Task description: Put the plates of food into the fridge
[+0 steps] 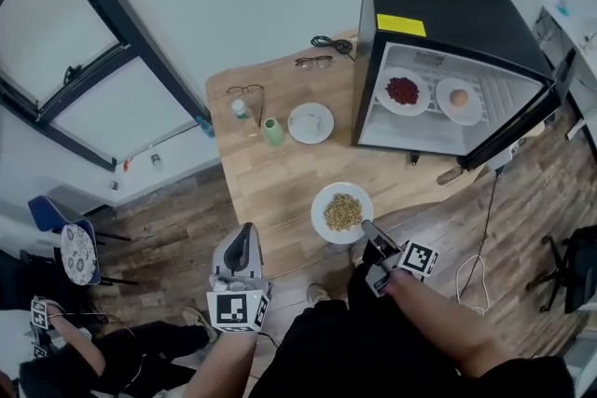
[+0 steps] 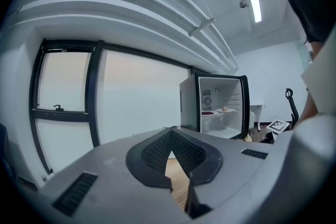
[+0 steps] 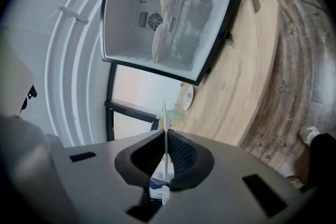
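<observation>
The right gripper [image 1: 367, 226] is clamped on the near rim of a round white plate [image 1: 321, 199] heaped with yellowish grain; in the right gripper view its dark ribbed pads press on the plate's thin white edge from both sides. The plate sits over the near edge of the light wooden table [image 1: 280, 182], and whether it rests on the wood or hangs just above it cannot be told. The left gripper [image 1: 245, 229] is held to the left of the plate, well apart from it. Its jaws are together at the tips with nothing between them. At the table's far right corner stands a black mini fridge [image 1: 448, 14] with its door open. On its shelf, side by side, are a white plate of red food [image 1: 403, 112] and a white plate with a round orange-brown item [image 1: 472, 113]. Between the held plate and the fridge's left side lie a small white saucer [image 1: 311, 123], a pale green cup [image 1: 272, 131], a little clear bottle [image 1: 241, 110] and two pairs of glasses [image 1: 246, 90].
</observation>
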Demonstrator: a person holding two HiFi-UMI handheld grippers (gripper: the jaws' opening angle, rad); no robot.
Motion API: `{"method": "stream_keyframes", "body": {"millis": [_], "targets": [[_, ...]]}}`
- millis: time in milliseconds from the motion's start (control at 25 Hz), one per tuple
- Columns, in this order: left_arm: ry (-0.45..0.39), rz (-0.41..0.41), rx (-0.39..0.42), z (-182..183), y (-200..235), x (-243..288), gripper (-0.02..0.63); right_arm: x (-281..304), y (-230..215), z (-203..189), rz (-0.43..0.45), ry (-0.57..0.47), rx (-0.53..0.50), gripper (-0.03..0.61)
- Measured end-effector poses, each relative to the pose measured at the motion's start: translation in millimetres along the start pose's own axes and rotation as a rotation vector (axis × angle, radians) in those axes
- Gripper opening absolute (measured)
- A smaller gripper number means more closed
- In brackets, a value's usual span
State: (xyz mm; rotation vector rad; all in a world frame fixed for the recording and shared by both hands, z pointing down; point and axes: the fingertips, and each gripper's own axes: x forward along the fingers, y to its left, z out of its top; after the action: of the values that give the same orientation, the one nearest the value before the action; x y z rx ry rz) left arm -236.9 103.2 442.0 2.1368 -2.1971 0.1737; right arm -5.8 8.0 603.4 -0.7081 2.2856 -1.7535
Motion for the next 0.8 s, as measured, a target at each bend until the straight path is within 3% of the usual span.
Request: {"method": "stream_keyframes", "body": {"millis": [280, 440, 800], "targets": [[-0.012, -0.03, 0.004, 9, -26, 37, 0.003, -14, -8, 55, -0.011, -0.065, -0.011, 0.034], [-0.035, -0.071, 0.068, 23, -49, 58, 0.003, -20, -18, 82, -0.048, -0.104, 0.02, 0.034], [-0.044, -0.099, 0.09, 40, -75, 100, 0.003, -19, -26, 133, -0.032, -0.162, 0.015, 0.034]]}}
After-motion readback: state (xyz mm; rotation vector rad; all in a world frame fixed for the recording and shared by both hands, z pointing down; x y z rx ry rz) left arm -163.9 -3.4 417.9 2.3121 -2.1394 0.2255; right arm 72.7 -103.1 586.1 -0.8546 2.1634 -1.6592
